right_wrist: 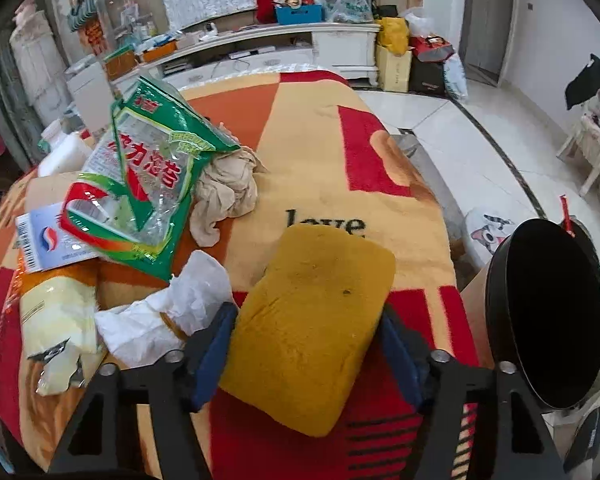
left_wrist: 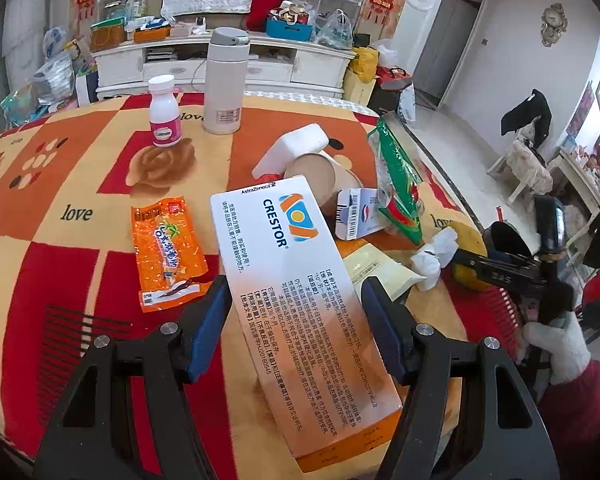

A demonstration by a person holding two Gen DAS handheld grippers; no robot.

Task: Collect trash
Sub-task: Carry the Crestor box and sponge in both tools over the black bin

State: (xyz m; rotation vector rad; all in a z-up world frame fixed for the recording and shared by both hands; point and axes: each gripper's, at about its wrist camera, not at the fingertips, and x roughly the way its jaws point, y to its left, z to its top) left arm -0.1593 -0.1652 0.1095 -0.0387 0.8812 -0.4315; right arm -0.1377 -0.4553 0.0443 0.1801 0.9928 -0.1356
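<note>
Left wrist view: the left gripper grips a white medicine box between its pads above the table. An orange wrapper lies just left; a paper cup and green bag lie beyond.

Right wrist view: the right gripper squeezes a yellow sponge. Crumpled tissue touches its left finger; a black bin stands to the right, off the table.

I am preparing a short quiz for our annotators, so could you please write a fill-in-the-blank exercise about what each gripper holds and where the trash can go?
1. The left gripper is closed on a white box printed with the brand name ____.
2. The sponge between the right gripper's fingers is ____ in colour.
3. The black bin stands off the table's ____ edge.
4. The cap of the small pill bottle is ____.

Missing words: CRESTOR; yellow; right; white
</note>
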